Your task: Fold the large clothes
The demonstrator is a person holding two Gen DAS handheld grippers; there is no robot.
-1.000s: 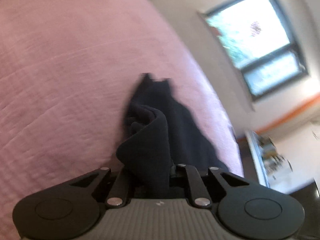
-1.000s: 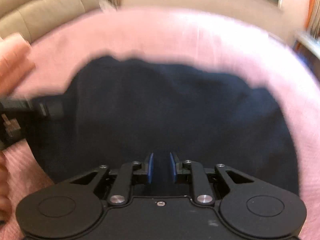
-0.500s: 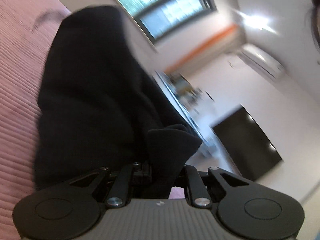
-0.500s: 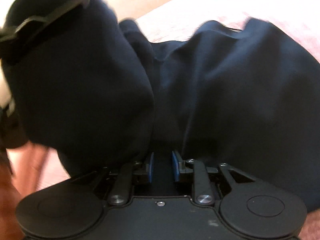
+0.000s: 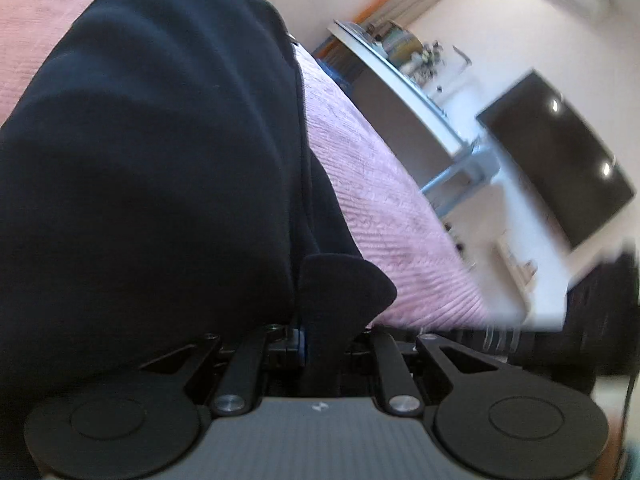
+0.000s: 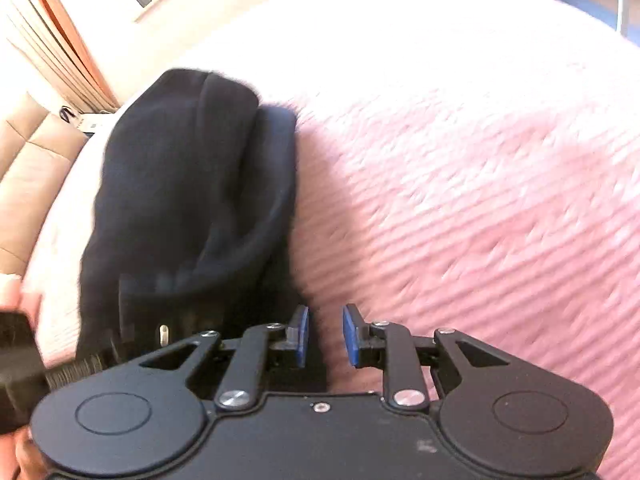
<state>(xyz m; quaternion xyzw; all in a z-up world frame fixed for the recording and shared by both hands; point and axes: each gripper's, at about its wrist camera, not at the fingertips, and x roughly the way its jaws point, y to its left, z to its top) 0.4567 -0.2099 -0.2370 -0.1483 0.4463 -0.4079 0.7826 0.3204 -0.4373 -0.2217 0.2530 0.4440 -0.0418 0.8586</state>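
Note:
A dark navy garment (image 5: 160,160) fills the left of the left wrist view, bunched over the pink bedspread (image 5: 380,200). My left gripper (image 5: 330,340) is shut on a thick fold of it that sticks up between the jaws and hides the right pad. In the right wrist view the garment (image 6: 192,184) lies doubled over in a long bundle on the bedspread (image 6: 480,160), left of my right gripper (image 6: 326,336). A dark strip of its edge runs in between the blue pads, which stand narrowly apart. The picture is blurred there.
A beige sofa (image 6: 28,152) and orange curtains (image 6: 60,32) lie beyond the bed's left side. A person's hand (image 6: 16,296) shows at the lower left. A white shelf unit (image 5: 400,92) and a dark screen (image 5: 560,152) stand past the bed's edge.
Both grippers swept sideways and rolled, carrying the cloth. The garment that lay spread wide is now doubled into a narrow bundle. The left view swung from the window to the shelf and screen.

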